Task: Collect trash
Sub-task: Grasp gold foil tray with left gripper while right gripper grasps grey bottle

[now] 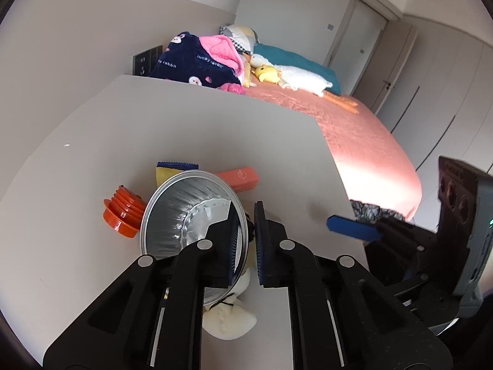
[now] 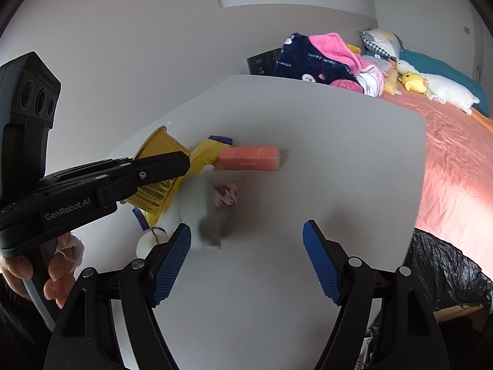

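A foil cup (image 1: 185, 215), silver inside and gold outside (image 2: 157, 151), lies tilted on the white table (image 2: 323, 117). My left gripper (image 1: 246, 215) is shut on its rim, one finger inside the cup and one outside. Around it lie an orange threaded cap (image 1: 123, 215), a yellow wrapper (image 2: 206, 154), a salmon box (image 2: 249, 157), crumpled white tissue (image 2: 191, 203) and a red-and-white wrapper (image 2: 226, 195). My right gripper (image 2: 246, 259) hovers open over the table just right of the tissue, holding nothing.
A bin lined with a black bag (image 2: 446, 274) stands off the table's right edge. Beyond it is a bed (image 1: 354, 129) with a pink cover, blankets and plush toys. A hand (image 2: 46, 271) holds the left gripper's handle.
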The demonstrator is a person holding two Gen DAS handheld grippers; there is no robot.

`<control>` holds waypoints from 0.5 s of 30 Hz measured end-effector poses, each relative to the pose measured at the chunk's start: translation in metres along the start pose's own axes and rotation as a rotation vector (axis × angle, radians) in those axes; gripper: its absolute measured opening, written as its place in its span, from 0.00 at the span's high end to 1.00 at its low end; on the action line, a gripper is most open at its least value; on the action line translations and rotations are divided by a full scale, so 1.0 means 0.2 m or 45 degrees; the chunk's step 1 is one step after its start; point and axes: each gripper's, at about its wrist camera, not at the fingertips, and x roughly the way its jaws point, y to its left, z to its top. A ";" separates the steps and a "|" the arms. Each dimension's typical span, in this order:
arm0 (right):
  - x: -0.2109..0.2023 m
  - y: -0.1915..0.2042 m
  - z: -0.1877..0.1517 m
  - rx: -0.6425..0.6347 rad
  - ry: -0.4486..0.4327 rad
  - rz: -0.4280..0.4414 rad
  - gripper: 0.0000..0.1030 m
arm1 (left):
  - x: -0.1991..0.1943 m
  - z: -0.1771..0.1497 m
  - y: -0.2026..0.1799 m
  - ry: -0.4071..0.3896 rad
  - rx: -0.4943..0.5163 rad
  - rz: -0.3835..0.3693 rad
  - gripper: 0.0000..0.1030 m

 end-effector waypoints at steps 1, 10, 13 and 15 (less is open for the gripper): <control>0.01 0.01 0.00 -0.002 0.000 0.007 0.27 | -0.01 0.01 0.01 -0.017 -0.014 -0.003 0.91; 0.11 0.05 0.05 0.023 0.031 0.048 0.34 | -0.07 0.03 0.04 -0.056 -0.070 0.001 0.91; 0.12 0.07 0.05 0.022 0.049 0.106 0.46 | -0.08 0.04 0.05 -0.061 -0.072 0.002 0.91; 0.11 0.09 0.04 0.006 0.055 0.157 0.62 | -0.09 0.03 0.05 -0.061 -0.073 0.003 0.91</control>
